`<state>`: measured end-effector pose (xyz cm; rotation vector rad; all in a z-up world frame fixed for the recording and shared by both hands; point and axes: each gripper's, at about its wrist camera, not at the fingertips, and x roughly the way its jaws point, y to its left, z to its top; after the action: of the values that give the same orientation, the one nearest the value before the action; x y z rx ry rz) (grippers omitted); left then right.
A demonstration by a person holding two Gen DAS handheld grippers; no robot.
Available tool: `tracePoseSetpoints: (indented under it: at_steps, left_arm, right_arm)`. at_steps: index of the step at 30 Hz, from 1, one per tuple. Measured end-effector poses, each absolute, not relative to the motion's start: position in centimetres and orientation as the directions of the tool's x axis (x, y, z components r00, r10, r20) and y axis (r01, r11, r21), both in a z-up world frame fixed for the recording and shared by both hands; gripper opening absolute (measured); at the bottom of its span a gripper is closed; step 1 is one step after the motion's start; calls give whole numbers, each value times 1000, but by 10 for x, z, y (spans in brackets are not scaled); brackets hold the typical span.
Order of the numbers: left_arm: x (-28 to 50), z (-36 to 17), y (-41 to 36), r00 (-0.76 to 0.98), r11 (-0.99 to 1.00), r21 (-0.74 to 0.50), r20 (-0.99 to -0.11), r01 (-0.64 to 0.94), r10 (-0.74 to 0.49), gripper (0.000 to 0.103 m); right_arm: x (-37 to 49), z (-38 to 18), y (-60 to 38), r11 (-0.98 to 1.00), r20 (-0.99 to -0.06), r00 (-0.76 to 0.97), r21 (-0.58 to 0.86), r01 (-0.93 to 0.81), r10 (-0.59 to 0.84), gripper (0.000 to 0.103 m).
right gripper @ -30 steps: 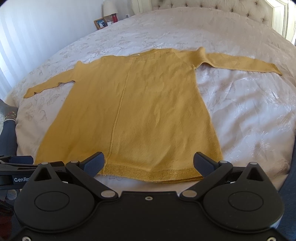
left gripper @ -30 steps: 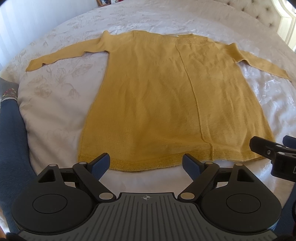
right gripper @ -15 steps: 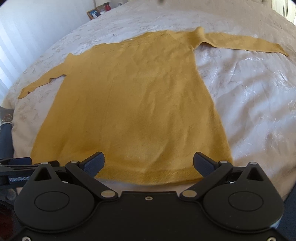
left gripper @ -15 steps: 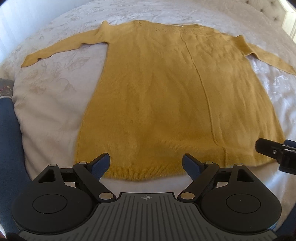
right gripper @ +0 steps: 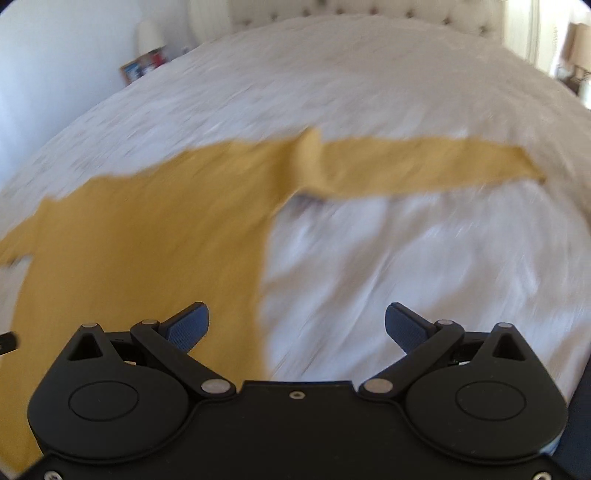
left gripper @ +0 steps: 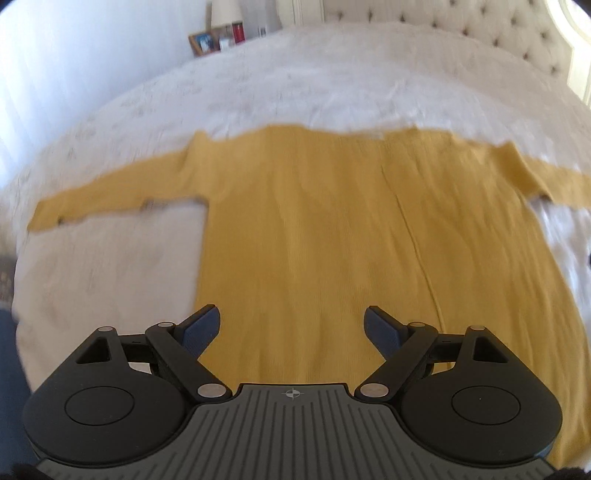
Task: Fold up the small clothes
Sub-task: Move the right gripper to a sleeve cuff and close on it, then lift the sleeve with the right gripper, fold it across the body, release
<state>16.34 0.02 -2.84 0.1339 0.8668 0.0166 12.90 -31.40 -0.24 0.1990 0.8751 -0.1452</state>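
Observation:
A mustard-yellow knit sweater point(left gripper: 314, 229) lies flat on the white bed, both sleeves spread out sideways. My left gripper point(left gripper: 291, 325) is open and empty, above the sweater's lower left part, near its left side edge. In the right wrist view the sweater point(right gripper: 147, 236) fills the left half and its right sleeve point(right gripper: 424, 166) stretches to the right. My right gripper point(right gripper: 295, 323) is open and empty, above the sweater's right side edge. Both views are blurred by motion.
The white patterned bedspread point(left gripper: 110, 266) surrounds the sweater. A tufted headboard point(left gripper: 480, 22) stands at the far end. A bedside table with a picture frame point(left gripper: 201, 42) and a lamp sits at the far left.
Both grippers have moved forward over the sweater, past its bottom hem. The right gripper has shifted right to the sweater's side edge. Both stay open.

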Motion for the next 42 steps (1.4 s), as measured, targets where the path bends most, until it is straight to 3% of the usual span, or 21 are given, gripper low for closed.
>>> tracePoseSetpoints:
  at_steps: [13,21,24,26,28,32,37,42]
  left_arm:
    - [265,-46,8,751,996,79,-655,-36,79,85]
    - [267,-63,24,728,995,90,-680,-38,89,85]
    - [264,-64,27,732,994,105,-677,-18,84,85]
    - [262,-65,28,735,994,110,-673,-3,77,85]
    - [262,-64,31,738,994,111,-672,14,65,85]
    - [260,-62,39,744,992,117,-666,43,46,85]
    - [258,-62,59,769,991,126,-638,54,39,85]
    - [259,-71,89,742,1000,19,-670,10,5,85]
  right_arm:
    - [217,-29,-473,837,-748,588,79,542,-310,101]
    - [225,-59,-529,696,-784,545,213,686,-298,97]
    - [230,-61,-541,675,-773,563,252,694,-291,81]
    - [233,-59,-540,694,-768,576,254,674,-278,48]
    - [239,-56,-542,716,-762,601,278,640,-241,23]
    - [247,-40,-532,750,-740,622,255,610,-254,16]
    - [261,-9,-497,813,-730,630,184,553,-264,15]
    - [284,26,-439,882,-705,663,114,457,-252,13]
